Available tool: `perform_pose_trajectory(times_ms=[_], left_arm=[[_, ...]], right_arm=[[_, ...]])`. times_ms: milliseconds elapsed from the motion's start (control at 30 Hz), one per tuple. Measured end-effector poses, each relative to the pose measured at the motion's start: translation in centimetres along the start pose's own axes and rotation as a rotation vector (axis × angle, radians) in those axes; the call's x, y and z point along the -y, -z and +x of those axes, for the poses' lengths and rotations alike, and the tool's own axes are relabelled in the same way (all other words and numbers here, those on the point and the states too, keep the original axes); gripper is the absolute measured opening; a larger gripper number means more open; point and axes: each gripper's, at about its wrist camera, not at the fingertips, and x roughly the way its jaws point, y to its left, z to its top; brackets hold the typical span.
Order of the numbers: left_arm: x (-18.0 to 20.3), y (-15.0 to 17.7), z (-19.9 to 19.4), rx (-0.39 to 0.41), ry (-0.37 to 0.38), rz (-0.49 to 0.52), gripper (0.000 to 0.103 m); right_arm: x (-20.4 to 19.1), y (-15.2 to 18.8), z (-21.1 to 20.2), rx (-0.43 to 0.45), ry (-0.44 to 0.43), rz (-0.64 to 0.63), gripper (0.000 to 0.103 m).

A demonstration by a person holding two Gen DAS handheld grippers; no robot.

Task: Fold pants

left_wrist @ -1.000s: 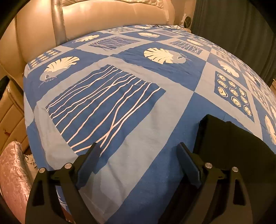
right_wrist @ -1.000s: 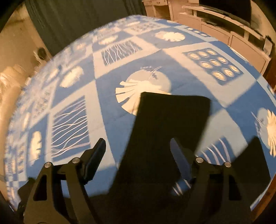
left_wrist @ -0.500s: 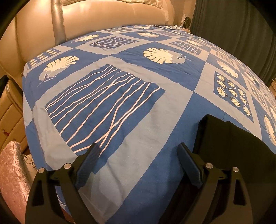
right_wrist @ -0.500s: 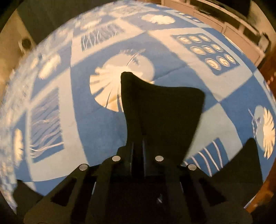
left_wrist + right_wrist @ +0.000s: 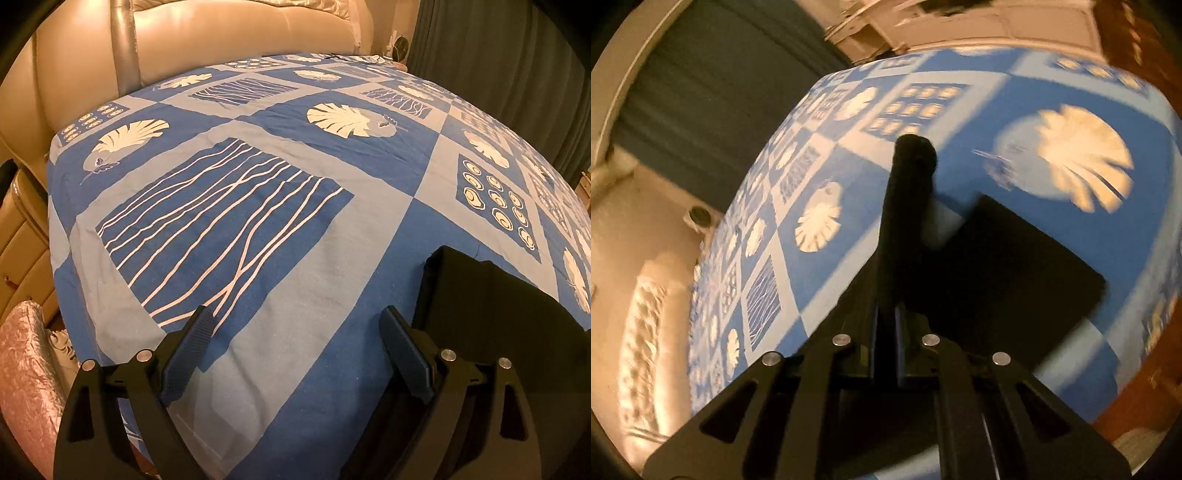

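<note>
Right gripper (image 5: pixel 885 332) is clamped on a bunched-up strip of the black pants (image 5: pixel 1008 266), tilted and lifting it off the blue patterned bedspread (image 5: pixel 332 295), while the left gripper (image 5: pixel 295 347) hovers spread wide beside them.

left gripper (image 5: pixel 295 332) agape, right gripper (image 5: pixel 886 321) clamped

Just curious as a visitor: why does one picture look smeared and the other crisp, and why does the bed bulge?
Right wrist view: motion blur smears the bedspread and furniture; the right claw, shut on the black pants, stays sharp. Left wrist view: crisp, warm yellowish light, the left claw open. Both views: fisheye lenses bulge the bed.
</note>
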Motion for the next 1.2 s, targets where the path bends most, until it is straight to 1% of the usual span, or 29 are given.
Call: perform_pose_trajectory(times_ms=[100,167,333,467,567,633,700,733,800,900,967,1000,1033,1100,1200], left_arm=[[0.0,0.0,0.0,-0.001,-0.002,0.001,0.090],[-0.1,0.0,0.0,-0.003,-0.001,-0.006,0.090],[-0.3,0.0,-0.4,-0.009,0.010,-0.017,0.090],[-0.4,0.2,-0.5,-0.002,0.019,-0.005,0.090],[-0.4,0.3,-0.7,0.001,0.025,-0.004,0.090],[-0.6,0.2,-1.0,0.002,0.046,-0.013,0.090],[-1.0,0.2,-1.2,0.005,0.073,-0.032,0.090],[-1.4,0.1,-1.4,0.007,0.092,-0.050,0.090],[-1.9,0.0,-1.6,0.009,0.121,-0.089,0.090],[-2.2,-0.3,-1.9,0.006,0.135,-0.132,0.090],[-2.4,-0.5,-2.4,0.014,0.143,-0.149,0.090],[-2.3,-0.5,-2.6,0.021,0.145,-0.148,0.090],[-2.2,-0.6,-2.8,0.031,0.144,-0.134,0.090],[-1.9,-0.6,-3.2,0.048,0.129,-0.094,0.090],[-1.5,-0.6,-3.5,0.058,0.115,-0.054,0.090]], right_arm=[[3.5,1.6,-0.5,-0.015,-0.029,0.095,0.006],[5.1,2.6,-0.6,-0.021,-0.045,0.144,0.006],[6.7,3.9,-1.1,-0.012,-0.094,0.211,0.006],[8.1,4.1,-0.9,-0.016,-0.080,0.235,0.006],[9.6,4.5,-0.7,-0.030,-0.093,0.276,0.006],[10.4,4.4,-1.3,-0.025,-0.100,0.309,0.018],[11.2,3.9,-2.7,0.003,-0.100,0.328,0.061],[11.6,3.6,-3.3,0.016,-0.107,0.329,0.063],[12.2,3.0,-4.3,0.046,-0.112,0.327,0.063],[12.9,1.3,-4.5,0.068,-0.129,0.306,0.064],[13.0,-0.1,-3.8,0.052,-0.129,0.266,0.067],[12.8,-0.8,-3.2,0.040,-0.121,0.226,0.069],[13.0,-1.7,-2.6,0.027,-0.107,0.196,0.070],[12.8,-3.0,-1.5,0.012,-0.075,0.140,0.072],[12.6,-3.7,0.2,-0.036,-0.091,0.117,0.078]])
